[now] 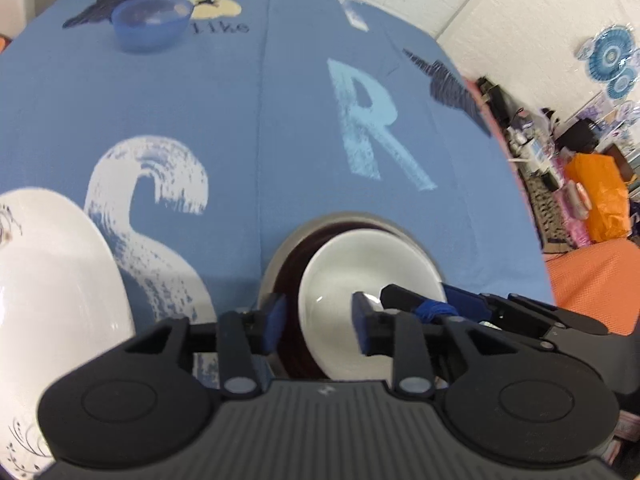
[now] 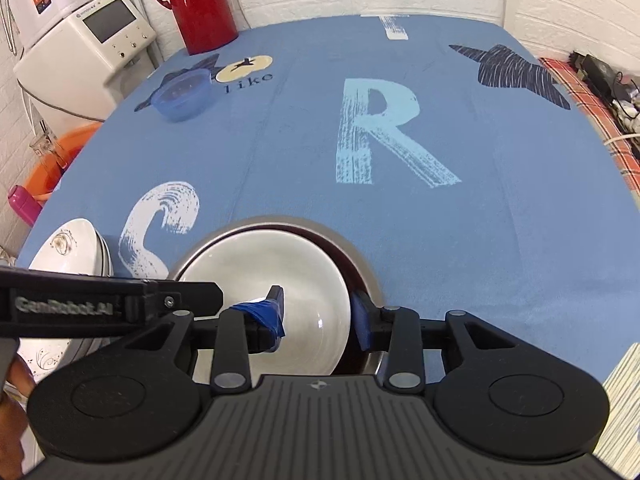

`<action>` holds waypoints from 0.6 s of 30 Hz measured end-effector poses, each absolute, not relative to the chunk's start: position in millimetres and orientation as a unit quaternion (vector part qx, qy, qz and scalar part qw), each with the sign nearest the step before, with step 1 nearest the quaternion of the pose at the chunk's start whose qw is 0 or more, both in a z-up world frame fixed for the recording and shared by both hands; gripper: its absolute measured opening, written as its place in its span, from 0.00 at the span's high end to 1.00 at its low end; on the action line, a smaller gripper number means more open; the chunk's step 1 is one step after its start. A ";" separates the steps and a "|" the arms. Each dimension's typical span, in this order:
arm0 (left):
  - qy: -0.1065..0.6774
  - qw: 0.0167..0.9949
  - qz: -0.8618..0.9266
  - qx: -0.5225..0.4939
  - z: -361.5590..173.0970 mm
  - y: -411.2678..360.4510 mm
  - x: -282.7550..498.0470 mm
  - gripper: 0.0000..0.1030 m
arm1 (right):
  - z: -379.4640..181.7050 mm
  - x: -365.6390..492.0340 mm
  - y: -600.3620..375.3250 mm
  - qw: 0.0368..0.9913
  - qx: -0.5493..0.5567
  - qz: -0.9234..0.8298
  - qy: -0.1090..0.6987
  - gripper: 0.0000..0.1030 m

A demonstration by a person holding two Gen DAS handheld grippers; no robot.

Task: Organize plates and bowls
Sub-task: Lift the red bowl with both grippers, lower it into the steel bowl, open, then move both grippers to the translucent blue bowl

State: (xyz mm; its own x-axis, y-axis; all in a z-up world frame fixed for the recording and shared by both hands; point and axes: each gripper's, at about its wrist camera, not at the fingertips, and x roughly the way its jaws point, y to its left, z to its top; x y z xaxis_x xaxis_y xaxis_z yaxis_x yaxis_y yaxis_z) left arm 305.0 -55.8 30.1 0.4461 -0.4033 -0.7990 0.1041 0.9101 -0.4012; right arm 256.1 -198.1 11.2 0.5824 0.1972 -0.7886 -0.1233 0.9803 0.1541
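A blue printed cloth with large pale letters is covering the surface [image 2: 460,220]. Near its front edge a round steel bowl with a dark maroon inside [image 2: 362,264] is sitting, and a smaller glossy white ceramic bowl [image 2: 272,268] is lying nested in it, pushed toward the steel bowl's left side so a maroon crescent is showing on the right.

The right tongs [image 2: 318,316] are standing spread over this pair: the left finger, wrapped in blue tape, is reaching over the white bowl's inside, while the right pad is sitting at the gap between the white bowl's right rim and the steel wall. Whether either pad is touching the white rim cannot be told. The left tongs [image 1: 320,322] are also spread, hovering over the white bowl's left part, with the left pad above the maroon strip and the right pad over the white inside; they are holding nothing that can be seen. In the right wrist view the left tool's black body is crossing in from the left.

To the left, near the surface edge, a stack of white plates with small grey floral marks [image 2: 84,252] is resting. Far back on the left, a translucent blue plastic bowl [image 2: 184,94] is standing, well apart from the others, and a red jug [image 2: 202,4] is standing behind it by the wall.
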 end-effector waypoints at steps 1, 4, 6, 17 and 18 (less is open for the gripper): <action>0.503 0.837 -0.154 -0.151 33.0 -54.0 305.0 0.61 | 12.3 255.8 -198.2 0.889 0.042 0.089 0.446 0.80; 0.486 0.848 -0.158 -0.144 43.9 -49.8 300.6 0.58 | 19.2 253.7 -197.1 0.897 0.034 0.083 0.432 0.80; 0.477 0.853 -0.158 -0.141 49.3 -44.4 297.7 0.58 | 23.8 252.3 -197.2 0.901 0.033 0.080 0.425 0.79; 0.459 0.868 -0.120 -0.143 56.0 4.8 294.3 0.56 | 45.1 252.6 -180.7 0.904 0.047 0.112 0.411 0.78; 0.459 0.869 -0.119 -0.142 56.1 9.9 292.7 0.55 | 48.2 250.0 -179.1 0.905 0.054 0.118 0.405 0.78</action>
State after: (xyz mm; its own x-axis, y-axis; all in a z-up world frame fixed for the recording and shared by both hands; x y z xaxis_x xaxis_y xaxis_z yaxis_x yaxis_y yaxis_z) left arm 292.7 9.9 56.1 0.5513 -0.3368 -0.7633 0.0754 0.9313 -0.3564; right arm 250.0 -179.1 48.2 0.6445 0.2572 -0.7201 -0.1691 0.9664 0.1938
